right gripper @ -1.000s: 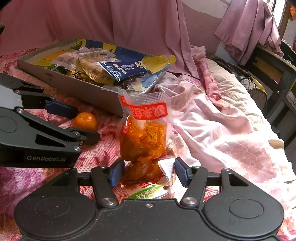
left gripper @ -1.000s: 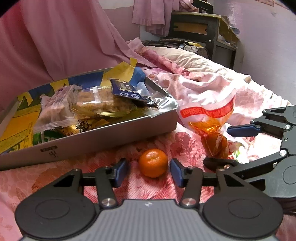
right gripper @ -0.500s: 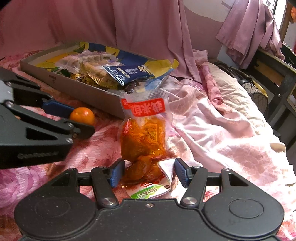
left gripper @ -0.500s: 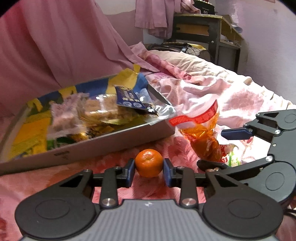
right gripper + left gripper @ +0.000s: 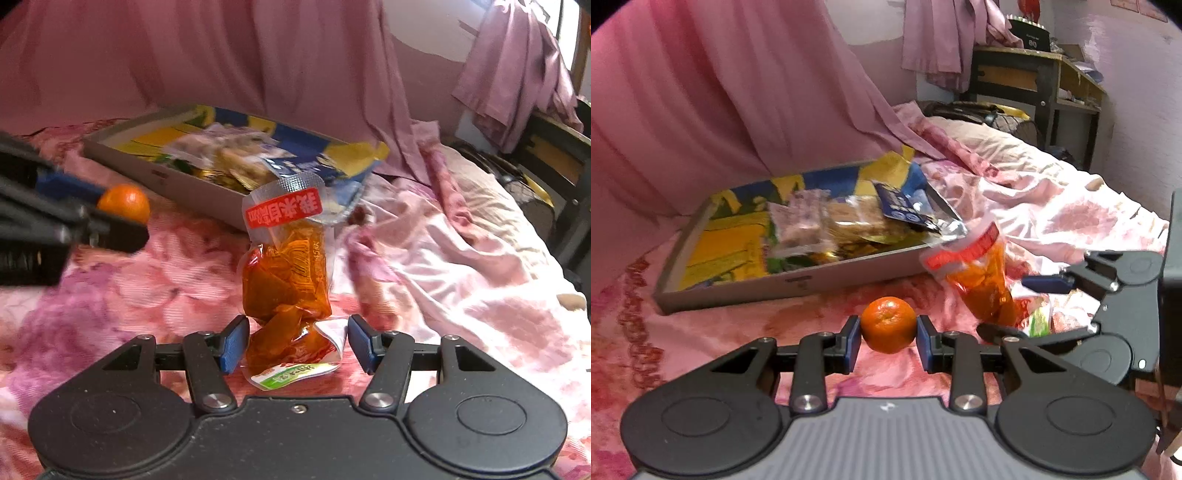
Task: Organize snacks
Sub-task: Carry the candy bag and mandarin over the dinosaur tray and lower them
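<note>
Left gripper point(image 5: 888, 339) clamps the mandarin point(image 5: 888, 324) between both pads, near the snack box point(image 5: 798, 282) — right gripper point(image 5: 293, 345) straddles the orange pouch point(image 5: 286, 273), pads apart, not squeezing.

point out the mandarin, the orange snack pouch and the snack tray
mandarin point(image 5: 888, 325), left wrist view, middle of its peel
orange snack pouch point(image 5: 286, 273), right wrist view, its filled orange body
snack tray point(image 5: 827, 280), left wrist view, grey front wall
</note>
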### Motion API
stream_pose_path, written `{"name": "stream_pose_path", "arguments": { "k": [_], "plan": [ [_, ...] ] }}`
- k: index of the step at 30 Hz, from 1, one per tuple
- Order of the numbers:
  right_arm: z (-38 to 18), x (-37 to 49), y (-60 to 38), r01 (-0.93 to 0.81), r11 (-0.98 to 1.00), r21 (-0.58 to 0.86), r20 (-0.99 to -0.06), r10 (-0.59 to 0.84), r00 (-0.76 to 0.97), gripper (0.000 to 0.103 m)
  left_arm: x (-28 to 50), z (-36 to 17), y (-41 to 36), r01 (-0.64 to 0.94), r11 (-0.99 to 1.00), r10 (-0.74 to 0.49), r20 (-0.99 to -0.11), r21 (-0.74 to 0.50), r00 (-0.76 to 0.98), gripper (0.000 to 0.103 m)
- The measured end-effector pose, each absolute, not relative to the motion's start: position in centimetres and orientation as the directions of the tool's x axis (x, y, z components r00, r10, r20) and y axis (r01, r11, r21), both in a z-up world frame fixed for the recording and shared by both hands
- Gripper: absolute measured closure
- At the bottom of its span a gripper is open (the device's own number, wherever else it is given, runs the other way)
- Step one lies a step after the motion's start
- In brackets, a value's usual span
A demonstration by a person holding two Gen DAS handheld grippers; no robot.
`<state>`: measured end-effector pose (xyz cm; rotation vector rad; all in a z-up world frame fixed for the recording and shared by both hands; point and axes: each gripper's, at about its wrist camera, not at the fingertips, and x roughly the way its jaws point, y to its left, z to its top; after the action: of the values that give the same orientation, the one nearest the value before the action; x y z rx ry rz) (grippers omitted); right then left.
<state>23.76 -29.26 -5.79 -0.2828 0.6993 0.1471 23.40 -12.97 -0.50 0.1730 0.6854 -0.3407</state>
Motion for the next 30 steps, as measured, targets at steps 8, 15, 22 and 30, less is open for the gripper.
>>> {"name": "stream_pose_path", "arguments": {
  "k": [8, 15, 22, 30],
  "plan": [
    [-4.5, 21.8, -28.2, -0.256, 0.950, -0.177, -0.619, 0.095, 0.780, 0.043, 22.9, 1.8, -10.4, 0.276, 0.961, -0.197, -0.632, 0.029, 0.750, 0.068],
    [-3.0, 21.1, -28.0, -0.244, 0.956, -0.161, -0.530, 0.125, 0.839, 0.043, 23.1, 3.3, -9.5, 0.253, 0.967, -0.174, -0.613, 0.043, 0.771, 0.068],
    [-2.3, 22.3, -28.4, -0.210, 0.969, -0.130, -0.425, 0.136, 0.895, 0.043, 25.1, 4.8, -9.5, 0.235, 0.971, -0.163, -0.581, 0.050, 0.797, 0.068],
    [-1.5, 26.8, -28.7, -0.154, 0.981, -0.118, -0.333, 0.107, 0.937, 0.043, 30.5, 5.6, -9.9, 0.197, 0.979, -0.143, -0.536, 0.045, 0.832, 0.068]
  ]
}}
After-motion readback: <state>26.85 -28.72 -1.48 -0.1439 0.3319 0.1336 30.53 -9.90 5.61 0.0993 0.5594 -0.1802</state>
